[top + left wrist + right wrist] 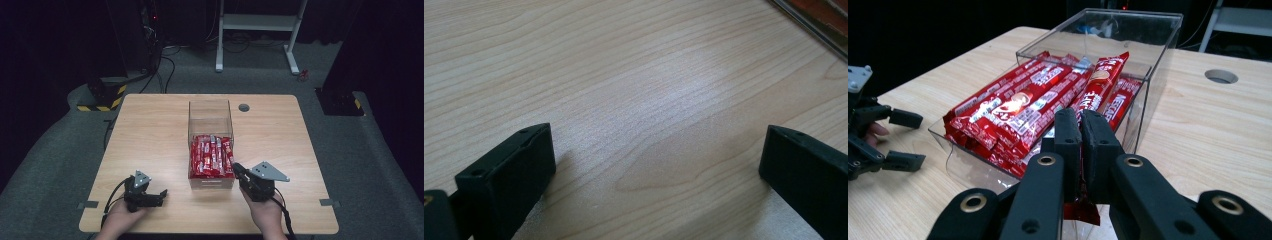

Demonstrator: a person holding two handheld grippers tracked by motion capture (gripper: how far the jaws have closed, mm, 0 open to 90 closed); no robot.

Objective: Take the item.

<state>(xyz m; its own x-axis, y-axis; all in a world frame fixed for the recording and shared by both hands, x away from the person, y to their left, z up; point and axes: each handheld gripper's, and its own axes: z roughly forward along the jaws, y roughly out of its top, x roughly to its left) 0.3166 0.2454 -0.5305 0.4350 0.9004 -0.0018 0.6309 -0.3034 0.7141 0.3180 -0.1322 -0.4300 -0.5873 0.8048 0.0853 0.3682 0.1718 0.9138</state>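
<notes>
Red snack bars fill the near half of a clear plastic box at the middle of the counter. The right gripper is at the box's near right corner, jaws closed on one red bar. The left gripper rests near the counter's front left edge, jaws spread wide on bare wood.

Clear plastic box, open-topped, rectangular, placed mid-table with long axis running away from the person. Near half filled with red sachet sticks bearing white lettering, stacked lengthwise in a loose pile; far half bare. One red stick tilted up above the pile, lower end pinched between closed jaws of right gripper at the near right corner.
</notes>
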